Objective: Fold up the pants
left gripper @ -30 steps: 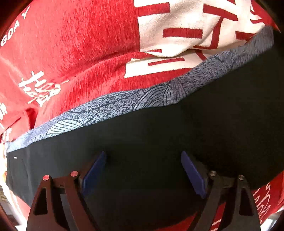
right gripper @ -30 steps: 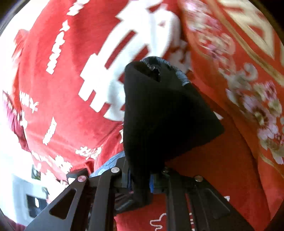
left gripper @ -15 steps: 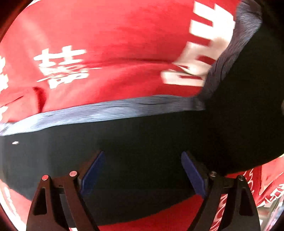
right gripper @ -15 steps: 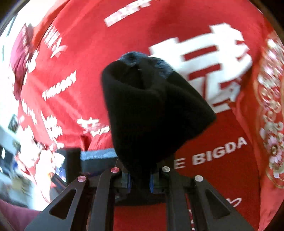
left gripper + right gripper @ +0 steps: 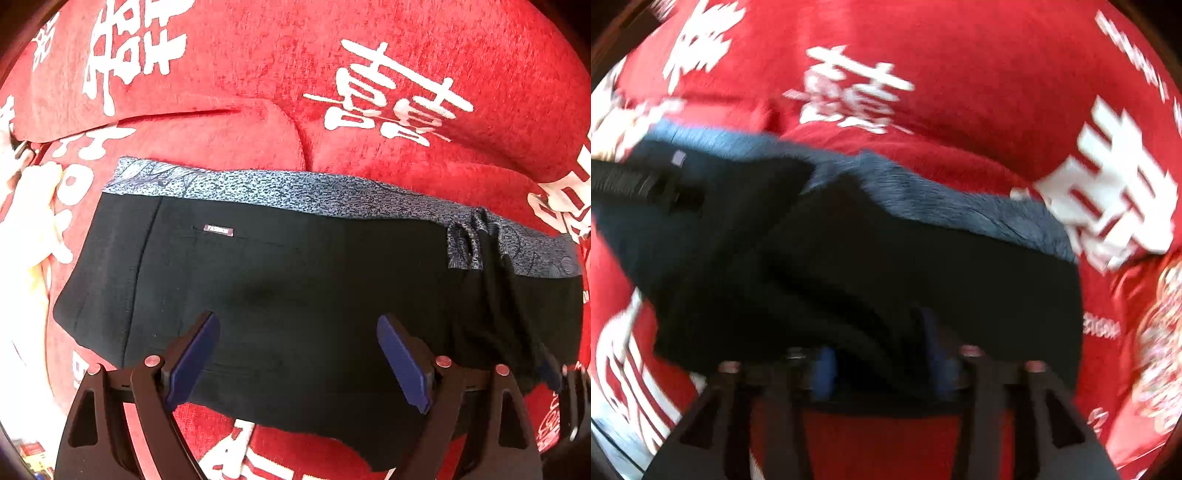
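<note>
The pants (image 5: 295, 288) lie folded into a compact block on the red cloth (image 5: 406, 44); left hand-held gripper (image 5: 299, 354) gapes wide and empty, right hand-held gripper (image 5: 879, 365) is opening, black fabric between its jaws; release remains

My black pants (image 5: 295, 288) lie folded into a broad band across the middle of the left wrist frame, flat on red cloth, with their speckled grey-blue waistband (image 5: 295, 188) running along the upper edge from centre left to far right. A small pale label (image 5: 218, 230) sits just under that band at upper left, and near the right end the fabric bunches into a dark crease. In the blurred right wrist frame the same pants fill the centre, a loose black fold lying over the left part.
</note>
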{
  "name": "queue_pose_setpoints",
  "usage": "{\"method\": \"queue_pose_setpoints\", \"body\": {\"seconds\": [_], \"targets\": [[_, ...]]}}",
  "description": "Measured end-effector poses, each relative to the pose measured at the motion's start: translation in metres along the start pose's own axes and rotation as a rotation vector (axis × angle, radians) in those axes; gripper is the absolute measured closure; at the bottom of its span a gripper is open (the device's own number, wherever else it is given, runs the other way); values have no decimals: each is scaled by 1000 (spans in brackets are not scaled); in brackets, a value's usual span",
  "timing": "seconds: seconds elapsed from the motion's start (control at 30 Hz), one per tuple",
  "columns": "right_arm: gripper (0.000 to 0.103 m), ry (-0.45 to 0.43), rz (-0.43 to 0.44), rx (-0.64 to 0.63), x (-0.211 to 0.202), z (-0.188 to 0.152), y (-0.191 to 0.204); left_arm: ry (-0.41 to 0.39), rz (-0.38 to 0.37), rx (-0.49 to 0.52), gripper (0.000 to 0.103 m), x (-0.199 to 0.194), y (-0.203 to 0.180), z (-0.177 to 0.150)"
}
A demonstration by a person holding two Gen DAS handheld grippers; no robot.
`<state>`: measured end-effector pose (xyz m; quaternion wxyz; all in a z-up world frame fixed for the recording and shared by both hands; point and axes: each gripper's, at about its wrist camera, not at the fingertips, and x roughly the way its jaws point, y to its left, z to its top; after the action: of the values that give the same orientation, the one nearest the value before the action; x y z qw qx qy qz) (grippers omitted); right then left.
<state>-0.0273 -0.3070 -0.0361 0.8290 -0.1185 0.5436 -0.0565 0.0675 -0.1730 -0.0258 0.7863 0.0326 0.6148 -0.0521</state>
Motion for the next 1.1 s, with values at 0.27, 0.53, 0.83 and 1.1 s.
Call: {"method": "queue_pose_setpoints", "body": {"seconds": [0.27,0.53,0.83,1.1], "targets": [[42,2,461,426,-40,-25,-70,36,-194,96,14,-15,-39,11],[42,71,770,997,16,-80,-167,113,-328,130,15,-7,-103,16],[98,121,953,1229,58,-96,-175,128,-285,176,60,6,-128,9],[99,178,922,1078,42,-91,-159,73,-210,243,59,0,-125,-18]]}}
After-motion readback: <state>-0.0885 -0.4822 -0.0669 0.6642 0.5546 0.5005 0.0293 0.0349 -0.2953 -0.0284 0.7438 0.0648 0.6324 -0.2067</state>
